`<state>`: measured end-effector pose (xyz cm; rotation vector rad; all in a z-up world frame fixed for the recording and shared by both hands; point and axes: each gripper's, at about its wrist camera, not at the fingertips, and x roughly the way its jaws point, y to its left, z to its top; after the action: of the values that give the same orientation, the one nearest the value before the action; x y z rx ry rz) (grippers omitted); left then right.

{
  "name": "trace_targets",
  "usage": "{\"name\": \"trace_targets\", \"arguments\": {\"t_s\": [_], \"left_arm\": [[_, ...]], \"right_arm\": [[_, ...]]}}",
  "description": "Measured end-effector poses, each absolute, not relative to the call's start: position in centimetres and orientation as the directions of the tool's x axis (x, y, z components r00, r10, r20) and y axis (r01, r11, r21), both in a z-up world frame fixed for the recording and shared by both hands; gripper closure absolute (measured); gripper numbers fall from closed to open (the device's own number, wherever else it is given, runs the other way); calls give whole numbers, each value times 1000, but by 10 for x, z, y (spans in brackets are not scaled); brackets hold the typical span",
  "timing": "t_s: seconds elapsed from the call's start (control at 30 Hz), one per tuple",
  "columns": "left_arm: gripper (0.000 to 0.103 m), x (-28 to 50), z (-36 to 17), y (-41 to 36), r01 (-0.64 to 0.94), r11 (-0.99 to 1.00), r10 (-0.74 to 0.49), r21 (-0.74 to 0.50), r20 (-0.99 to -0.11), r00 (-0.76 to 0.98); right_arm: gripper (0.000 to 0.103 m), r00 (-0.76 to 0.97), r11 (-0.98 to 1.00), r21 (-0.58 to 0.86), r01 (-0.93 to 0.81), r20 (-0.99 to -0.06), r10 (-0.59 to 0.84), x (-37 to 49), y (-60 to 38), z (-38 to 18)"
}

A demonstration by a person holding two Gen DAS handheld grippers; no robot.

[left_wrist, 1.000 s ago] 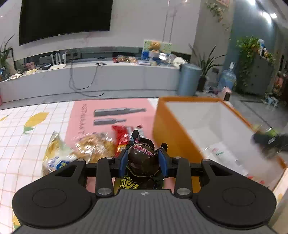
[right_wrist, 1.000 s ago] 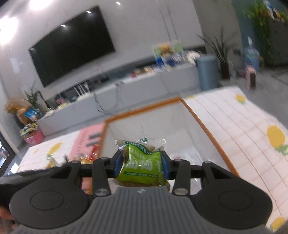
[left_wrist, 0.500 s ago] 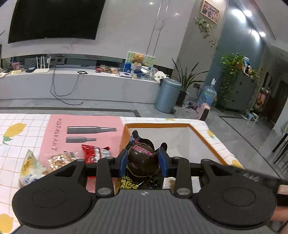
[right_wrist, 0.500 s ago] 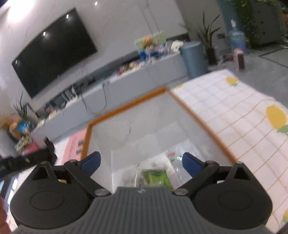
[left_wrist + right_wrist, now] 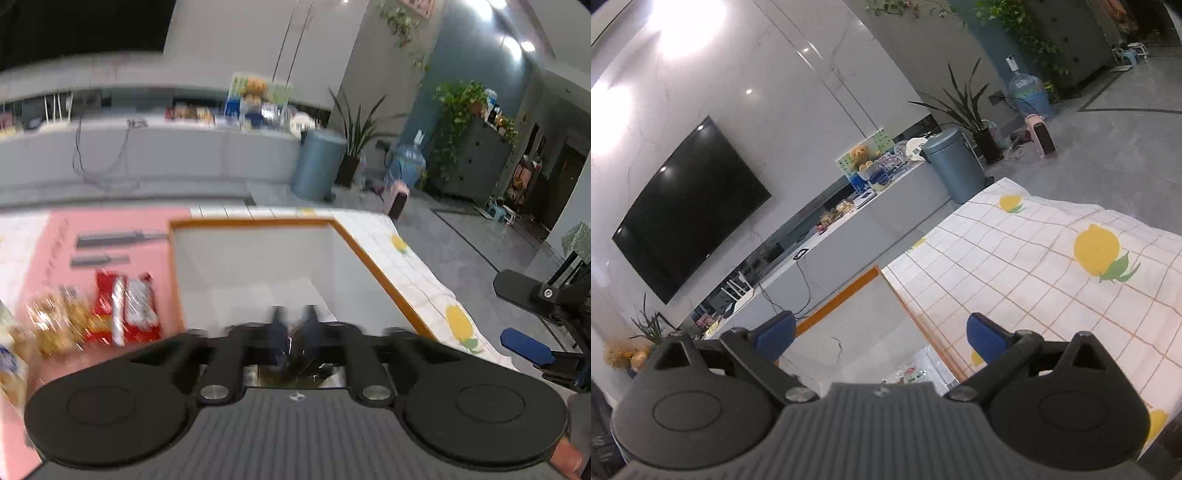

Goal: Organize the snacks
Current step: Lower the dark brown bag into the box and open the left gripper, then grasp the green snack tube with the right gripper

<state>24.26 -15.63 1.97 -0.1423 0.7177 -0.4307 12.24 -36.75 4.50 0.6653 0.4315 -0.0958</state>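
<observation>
Red snack packets [image 5: 125, 310] lie on the pink mat [image 5: 44, 251] just beside the orange-rimmed box [image 5: 255, 222]. The left tongs [image 5: 293, 325], blurred, pinch a dark glossy packet [image 5: 295, 363] over the box (white inside). The right tongs [image 5: 881, 334] gape empty above its right edge.

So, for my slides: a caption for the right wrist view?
Open right gripper above the orange-rimmed box, beside the lemon-print tablecloth.
</observation>
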Motion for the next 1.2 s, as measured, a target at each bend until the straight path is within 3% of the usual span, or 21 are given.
{"name": "trace_targets", "arguments": {"t_s": [0.37,0.4,0.57,0.73,0.93,1.03,1.2], "left_arm": [[90,231,15,-165,311,918,-395,-245,-618,680],[86,229,16,-164,305,922,-387,-239,-620,683],[34,212,29,-145,273,939,-344,-209,-613,711],[20,190,46,-124,216,968,-249,-128,-599,761],[18,166,57,-89,141,986,-166,-89,-610,775],[17,156,58,-67,111,991,-135,-78,-613,779],[17,142,52,-33,58,997,-82,-58,-615,784]], "right_arm": [[6,907,773,596,215,-415,67,122,-370,41],[6,907,773,597,214,-415,69,122,-369,41],[6,913,784,592,185,-398,85,123,-361,41],[6,917,805,578,131,-379,123,126,-340,45],[8,902,869,496,-2,-374,215,127,-292,51],[20,903,888,453,-84,-343,260,123,-265,55],[24,912,896,405,-182,-270,308,112,-221,56]]}}
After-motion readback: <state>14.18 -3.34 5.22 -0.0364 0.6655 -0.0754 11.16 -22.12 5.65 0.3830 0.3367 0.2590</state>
